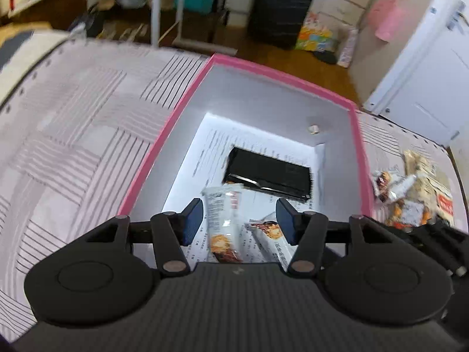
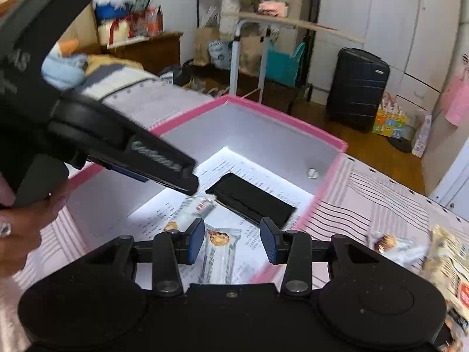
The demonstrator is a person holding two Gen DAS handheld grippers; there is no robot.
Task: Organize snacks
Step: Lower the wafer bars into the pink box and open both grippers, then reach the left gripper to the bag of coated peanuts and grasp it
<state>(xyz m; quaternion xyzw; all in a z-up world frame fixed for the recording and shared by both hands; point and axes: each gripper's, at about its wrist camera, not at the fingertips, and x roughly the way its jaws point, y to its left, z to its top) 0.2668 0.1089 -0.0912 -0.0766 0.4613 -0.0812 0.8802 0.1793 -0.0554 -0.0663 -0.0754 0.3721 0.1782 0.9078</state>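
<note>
While both claws gape empty, left claw [image 1: 239, 220] inside pink-rimmed box [image 1: 181, 99], right claw [image 2: 233, 240] above its near edge.

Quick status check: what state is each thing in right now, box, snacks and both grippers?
Pink box: open, no lid on.
Black packet: flat on the box floor.
Two white snack bars: lying inside the box.
Snack pile: outside the box, on the striped cloth.
Left gripper: open, holding nothing.
Right gripper: open, holding nothing.
</note>
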